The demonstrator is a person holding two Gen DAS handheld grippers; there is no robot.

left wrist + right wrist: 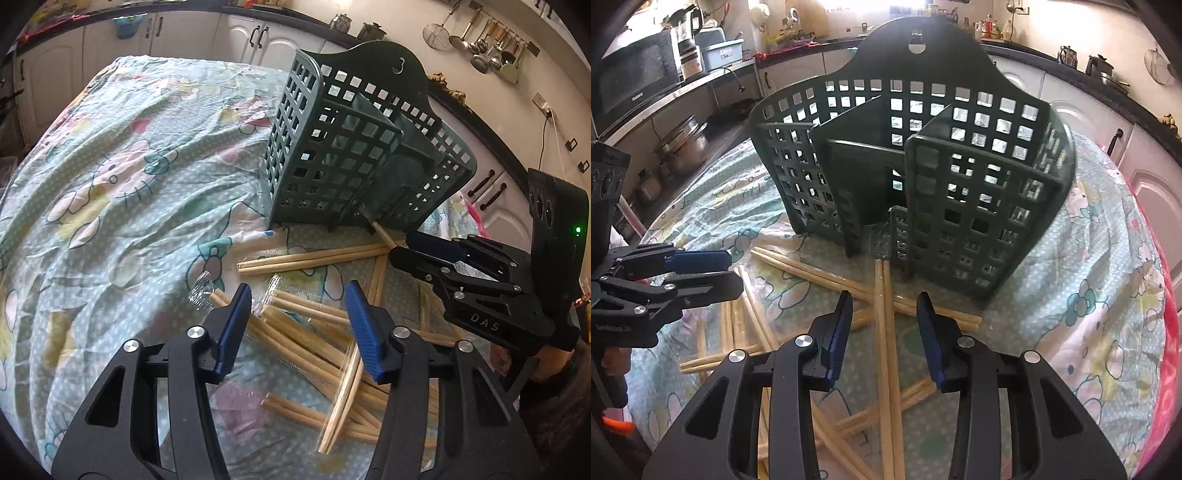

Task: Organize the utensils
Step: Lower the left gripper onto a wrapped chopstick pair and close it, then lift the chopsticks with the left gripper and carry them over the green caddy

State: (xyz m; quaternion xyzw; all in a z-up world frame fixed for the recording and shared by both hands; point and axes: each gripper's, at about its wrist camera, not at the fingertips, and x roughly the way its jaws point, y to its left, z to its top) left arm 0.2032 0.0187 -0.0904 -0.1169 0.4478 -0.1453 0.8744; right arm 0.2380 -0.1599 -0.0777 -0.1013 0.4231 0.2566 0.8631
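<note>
Nothing has gone into the green basket (923, 177) yet; its slots look empty, and it stands upright on the cartoon-print cloth (110, 177) covering the tabletop. The chopsticks (314, 332) lie scattered in a crossed heap just in front of it, some in clear wrappers. This looks like the picking-up step. The right claw (884, 325) is released, jaws spread, hovering low and pointing at the basket, with a pair of chopsticks (886, 332) running lengthwise between its fingers but not gripped. The left claw (299, 317) is also spread wide and holds nothing, tilted down over the thick of the pile. The two come in from opposite sides, well apart. Next, I'd judge, the right claw should drop onto that pair, clench, then tip it upright into a slot; the crossed sticks underneath may shift.
</note>
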